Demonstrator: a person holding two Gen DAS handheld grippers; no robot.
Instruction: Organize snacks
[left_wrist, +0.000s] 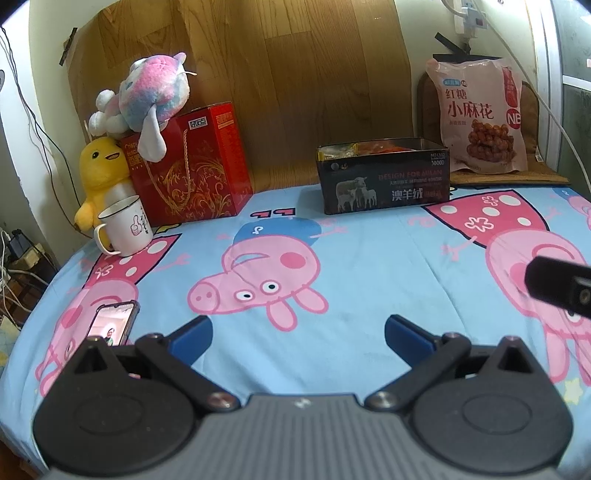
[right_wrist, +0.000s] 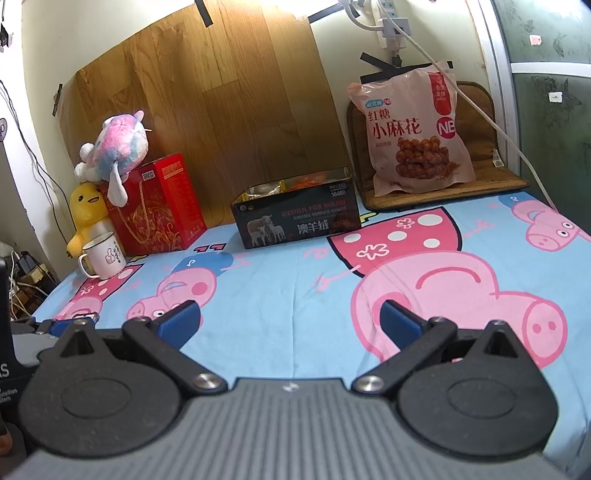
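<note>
Both the left gripper (left_wrist: 298, 334) and the right gripper (right_wrist: 290, 319) gape wide and empty, the pink plastic snack bag (right_wrist: 415, 134) standing upright ahead-right of each, nearer the right one, just right of the open black tin box (right_wrist: 297, 218).

snack bag (right_wrist: 413, 133): glossy plastic film | dark box (right_wrist: 295, 218): glossy, metal-looking | sheet (left_wrist: 332, 266): matt printed cloth | mug (left_wrist: 127, 225): smooth enamel-looking | plush toys (left_wrist: 155, 96): fuzzy fabric
</note>
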